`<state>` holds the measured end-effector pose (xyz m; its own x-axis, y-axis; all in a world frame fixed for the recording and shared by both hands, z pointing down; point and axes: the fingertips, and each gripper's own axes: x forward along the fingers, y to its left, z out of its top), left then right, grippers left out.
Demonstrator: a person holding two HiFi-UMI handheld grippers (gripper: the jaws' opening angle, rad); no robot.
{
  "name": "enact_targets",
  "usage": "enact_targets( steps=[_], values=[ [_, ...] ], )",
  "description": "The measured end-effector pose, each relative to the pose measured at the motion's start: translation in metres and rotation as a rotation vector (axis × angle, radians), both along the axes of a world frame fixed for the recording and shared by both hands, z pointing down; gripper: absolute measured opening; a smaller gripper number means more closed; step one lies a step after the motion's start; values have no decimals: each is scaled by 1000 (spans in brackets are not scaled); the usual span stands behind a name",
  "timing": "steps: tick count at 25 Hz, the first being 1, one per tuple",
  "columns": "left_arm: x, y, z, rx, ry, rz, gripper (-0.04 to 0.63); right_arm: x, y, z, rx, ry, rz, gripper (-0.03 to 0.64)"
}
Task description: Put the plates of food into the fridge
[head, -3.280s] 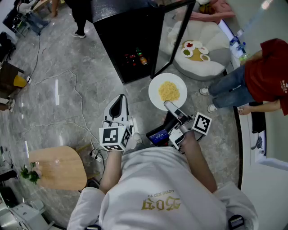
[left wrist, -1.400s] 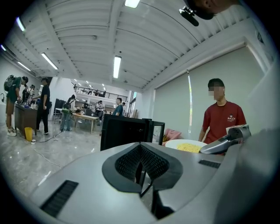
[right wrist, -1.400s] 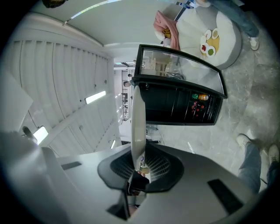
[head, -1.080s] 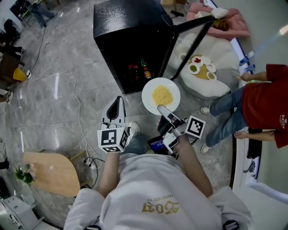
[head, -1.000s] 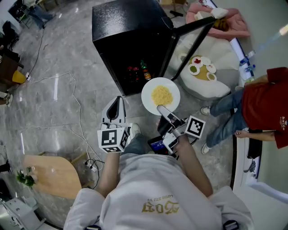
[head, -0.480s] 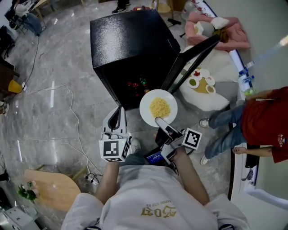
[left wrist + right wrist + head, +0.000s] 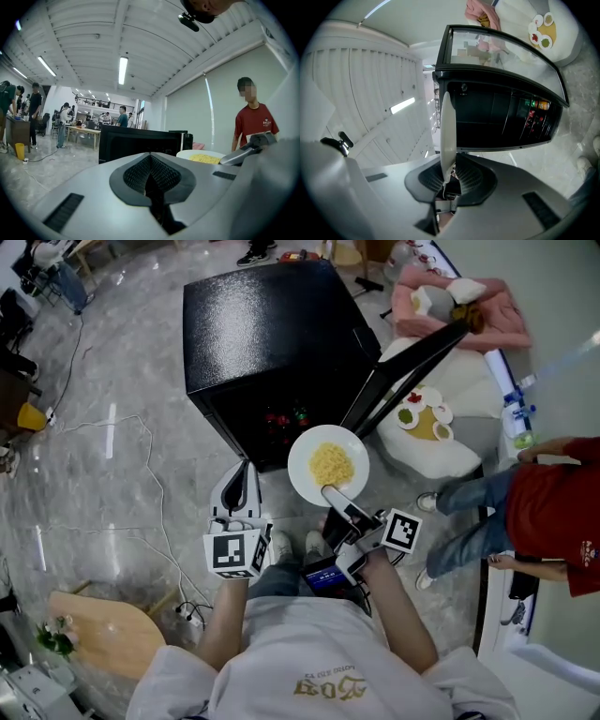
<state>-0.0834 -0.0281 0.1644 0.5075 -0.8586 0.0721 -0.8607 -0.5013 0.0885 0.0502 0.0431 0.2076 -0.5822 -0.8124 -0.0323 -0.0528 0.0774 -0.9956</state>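
Note:
A white plate of yellow noodles (image 7: 328, 465) hangs just in front of the black fridge (image 7: 267, 343), whose glass door (image 7: 408, 367) stands open to the right. My right gripper (image 7: 330, 491) is shut on the plate's near rim; in the right gripper view the plate (image 7: 446, 136) shows edge-on between the jaws of the right gripper (image 7: 449, 176). My left gripper (image 7: 240, 486) is shut and holds nothing, to the left of the plate. In the left gripper view the left gripper (image 7: 151, 180) faces the fridge (image 7: 140, 143), with the plate (image 7: 201, 156) to its right.
Bottles (image 7: 286, 417) stand inside the fridge. A white round seat (image 7: 441, 451) at the right bears a board with small dishes (image 7: 422, 416). A person in a red shirt (image 7: 553, 498) stands close at the right. Cables (image 7: 155, 493) cross the grey floor at the left.
I have walked closer to the fridge with the plate held in the right gripper. The fridge now fills more of the head view. The left gripper stays shut and empty.

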Motion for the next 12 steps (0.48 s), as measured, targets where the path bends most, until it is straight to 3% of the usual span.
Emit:
enact_targets(
  steps=[12],
  values=[
    [-2, -3, 25, -13, -28, -58, 8, 5, -12, 15, 16, 11, -75, 49]
  ],
)
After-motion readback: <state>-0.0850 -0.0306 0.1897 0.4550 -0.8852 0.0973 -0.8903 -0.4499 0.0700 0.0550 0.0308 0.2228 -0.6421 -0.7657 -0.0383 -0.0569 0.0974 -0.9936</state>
